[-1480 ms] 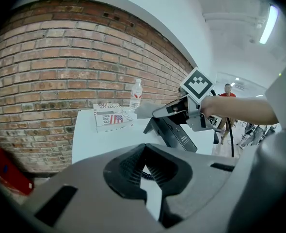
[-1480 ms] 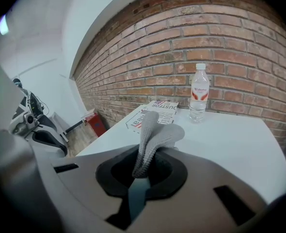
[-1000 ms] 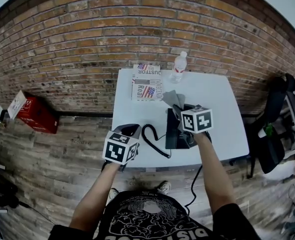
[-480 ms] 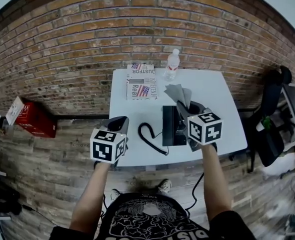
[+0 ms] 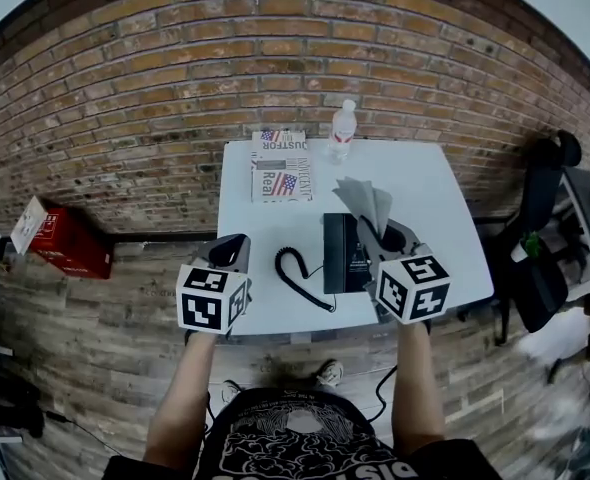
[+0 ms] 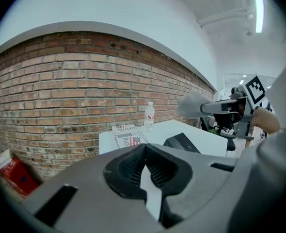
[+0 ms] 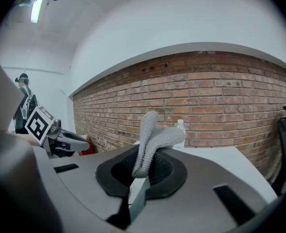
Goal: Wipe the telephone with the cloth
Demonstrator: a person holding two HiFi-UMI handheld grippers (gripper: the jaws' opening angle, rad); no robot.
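The right tongs (image 7: 142, 171) pinched a limp grey knitted cloth (image 7: 155, 132) above the flat black telephone (image 5: 343, 253), which lay on the white bench (image 5: 425, 198) beside its coiled cord (image 5: 295, 273). The ribbed left tongs (image 6: 144, 154) were closed and empty.

The telephone (image 5: 343, 253) sits mid-frame on the table (image 5: 435, 198), with the cloth (image 5: 365, 203) at its upper right. A newspaper (image 5: 280, 168) and a bottle (image 5: 342, 130) lie above, seemingly near the wall.

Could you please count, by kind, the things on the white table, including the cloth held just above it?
Telephone: 1
Cloth: 1
Water bottle: 1
Newspaper pile: 1
Total: 4
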